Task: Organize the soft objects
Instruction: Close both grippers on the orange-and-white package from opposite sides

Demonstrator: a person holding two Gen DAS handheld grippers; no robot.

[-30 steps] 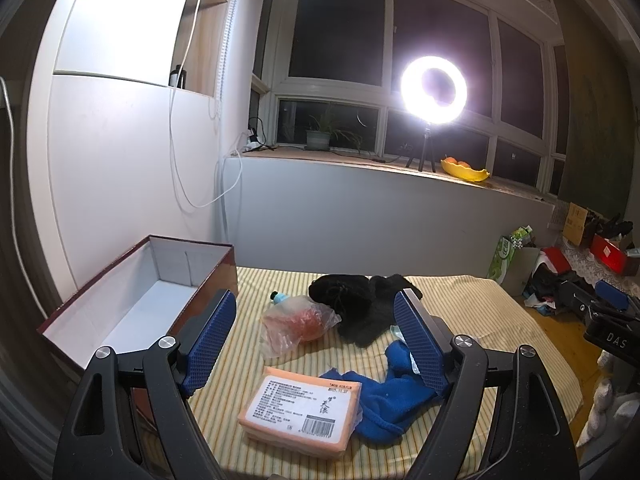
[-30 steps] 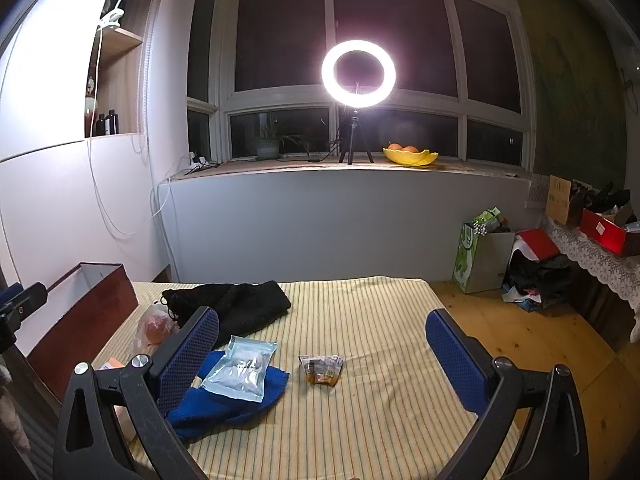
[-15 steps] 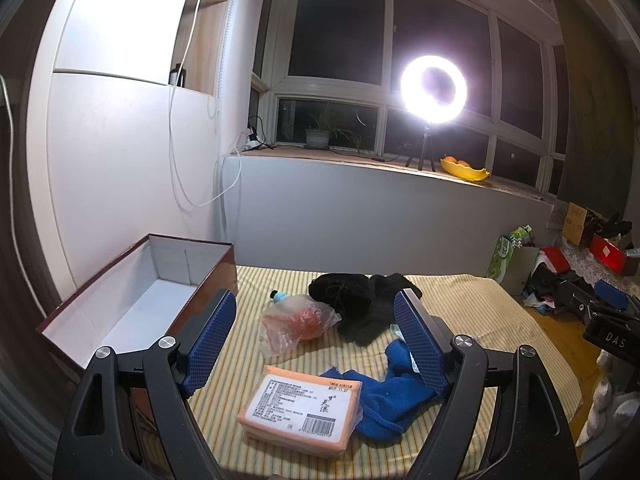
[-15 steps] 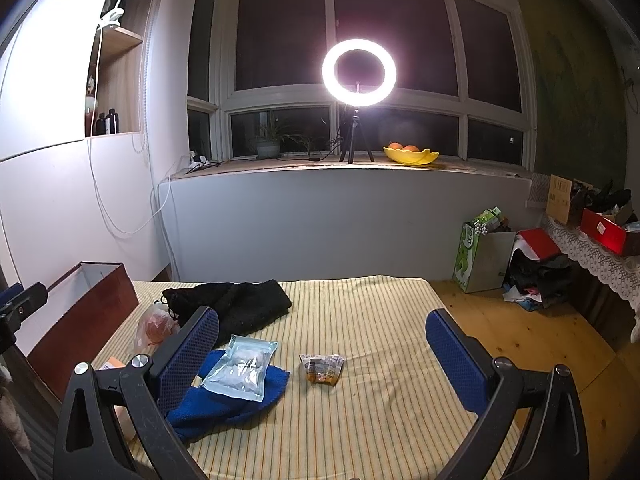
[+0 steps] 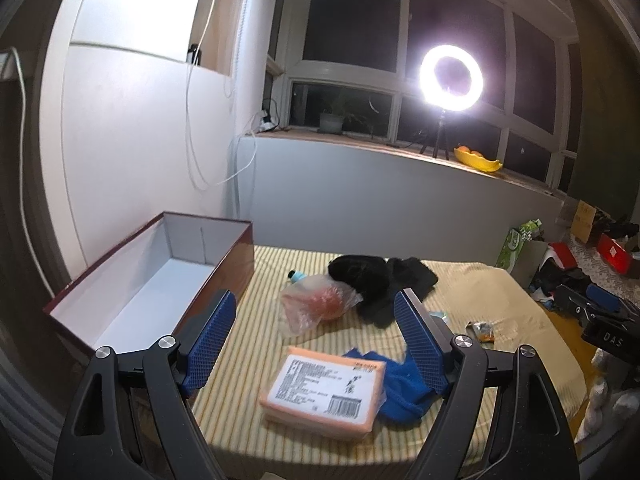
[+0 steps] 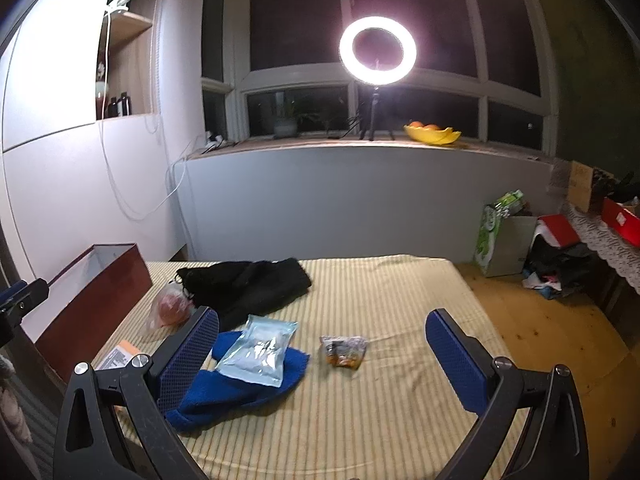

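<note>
On the striped table lie an orange packet with a white label, a blue cloth, a clear bag with something red inside and a black garment. My left gripper is open and empty above the orange packet. In the right wrist view a pale blue pouch rests on the blue cloth, with a small snack wrapper beside it. My right gripper is open and empty above them.
An open dark red box with a white inside stands at the table's left edge. A ring light and a yellow fruit bowl sit on the windowsill. Bags and clutter lie on the floor at right.
Both grippers have tipped slightly, so the scene has shifted a little in each view. Both stay open. Nothing on the table has moved.
</note>
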